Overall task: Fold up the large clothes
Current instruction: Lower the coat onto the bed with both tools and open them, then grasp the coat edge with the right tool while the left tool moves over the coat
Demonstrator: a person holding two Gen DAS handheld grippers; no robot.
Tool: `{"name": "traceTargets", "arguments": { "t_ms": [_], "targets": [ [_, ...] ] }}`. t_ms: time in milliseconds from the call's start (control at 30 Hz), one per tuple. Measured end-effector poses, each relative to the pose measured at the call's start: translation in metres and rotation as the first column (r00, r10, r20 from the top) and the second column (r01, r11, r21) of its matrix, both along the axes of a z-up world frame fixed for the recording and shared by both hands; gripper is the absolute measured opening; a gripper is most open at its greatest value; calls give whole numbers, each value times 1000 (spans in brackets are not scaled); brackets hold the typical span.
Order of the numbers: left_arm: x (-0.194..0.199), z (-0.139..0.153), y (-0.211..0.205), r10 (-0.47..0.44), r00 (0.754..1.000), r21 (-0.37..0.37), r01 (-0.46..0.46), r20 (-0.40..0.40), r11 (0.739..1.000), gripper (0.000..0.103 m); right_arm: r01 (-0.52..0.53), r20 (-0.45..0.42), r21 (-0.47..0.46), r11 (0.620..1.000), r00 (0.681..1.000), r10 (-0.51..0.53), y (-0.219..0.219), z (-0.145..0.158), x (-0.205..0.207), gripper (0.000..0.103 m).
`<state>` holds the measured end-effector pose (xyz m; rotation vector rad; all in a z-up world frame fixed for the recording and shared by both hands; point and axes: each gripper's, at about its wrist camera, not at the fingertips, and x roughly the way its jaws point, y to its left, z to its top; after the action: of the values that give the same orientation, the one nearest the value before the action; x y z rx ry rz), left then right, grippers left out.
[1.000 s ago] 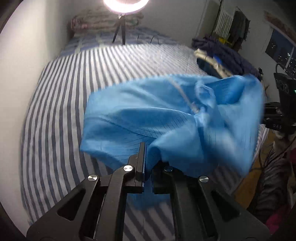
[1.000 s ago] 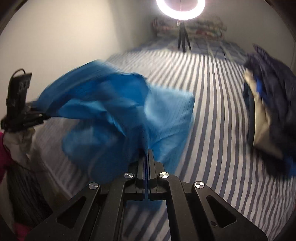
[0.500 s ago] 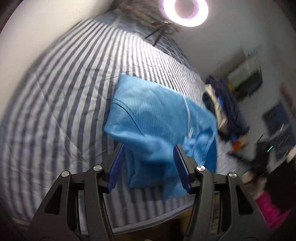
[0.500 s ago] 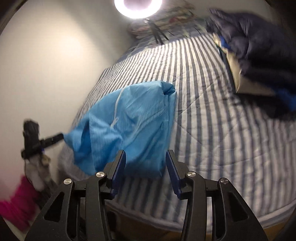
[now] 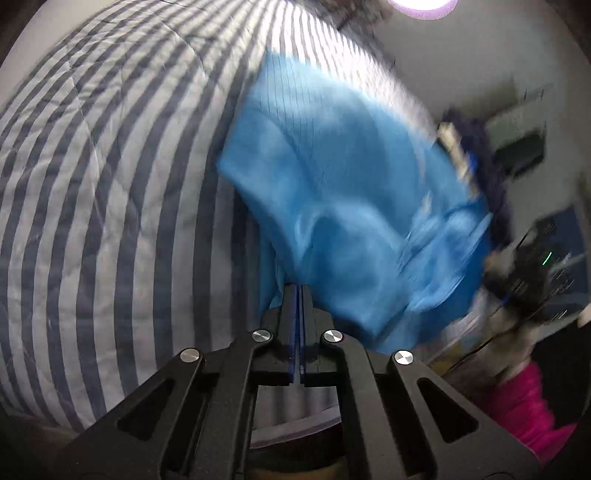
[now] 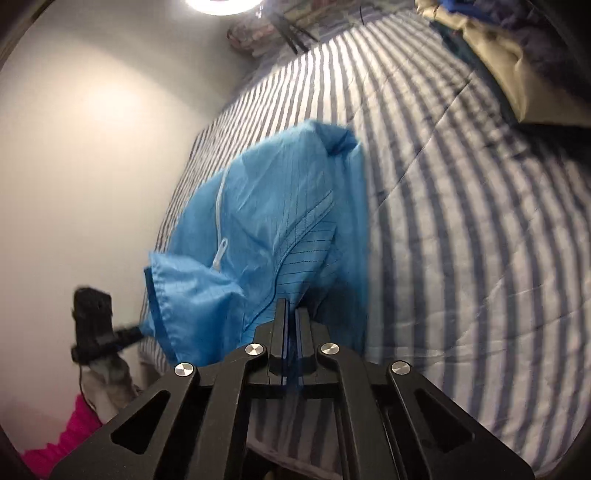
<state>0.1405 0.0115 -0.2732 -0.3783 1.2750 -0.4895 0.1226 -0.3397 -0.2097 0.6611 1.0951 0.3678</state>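
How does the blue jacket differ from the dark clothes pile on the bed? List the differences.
Colour: the blue jacket is bright blue with a white zipper; the dark clothes pile is navy with a beige part showing.
Pose: the blue jacket lies spread out; the dark clothes pile is bunched in a heap.
Both are on the striped bed.

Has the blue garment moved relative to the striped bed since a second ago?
Yes. The blue garment, airborne then, has dropped onto the striped bed cover near its front edge; both grippers' jaws just closed on its near hem.
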Motion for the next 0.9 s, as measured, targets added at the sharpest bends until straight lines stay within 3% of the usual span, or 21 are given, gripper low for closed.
{"name": "traceTargets", "arguments": {
  "t_ms": [100,233,267,333,367,533,633,733,900],
  "targets": [
    [-8,7,-2,-23,999,51,21,24,998,0,-71,-38,-45,996,997,69,9,-8,-2,2],
    [-16,56,6,-27,987,137,5,157,991,0,-190,6,-118,975,981,192,20,10,-5,3],
    [-17,68,6,-30,982,138,4,186,990,0,-193,37,-116,974,979,199,15,19,-4,7],
    [-12,90,-9,-61,968,148,25,244,989,0,-161,85,-96,982,982,169,2,31,2,29],
    [-9,99,-20,-87,960,153,47,267,987,0,-120,109,-69,990,986,127,-10,35,11,46],
    [15,121,-102,-235,918,131,203,319,970,0,-64,110,42,997,992,60,-30,31,65,47],
    [24,119,-151,-343,876,174,299,338,938,0,-91,84,105,990,993,83,-31,23,100,47],
    [29,99,-200,-432,843,194,387,321,901,0,-76,17,141,987,997,74,-38,6,135,47],
    [26,46,-240,-522,822,168,495,227,852,0,-112,-79,171,979,989,127,-28,-28,168,47]
  ]
}}
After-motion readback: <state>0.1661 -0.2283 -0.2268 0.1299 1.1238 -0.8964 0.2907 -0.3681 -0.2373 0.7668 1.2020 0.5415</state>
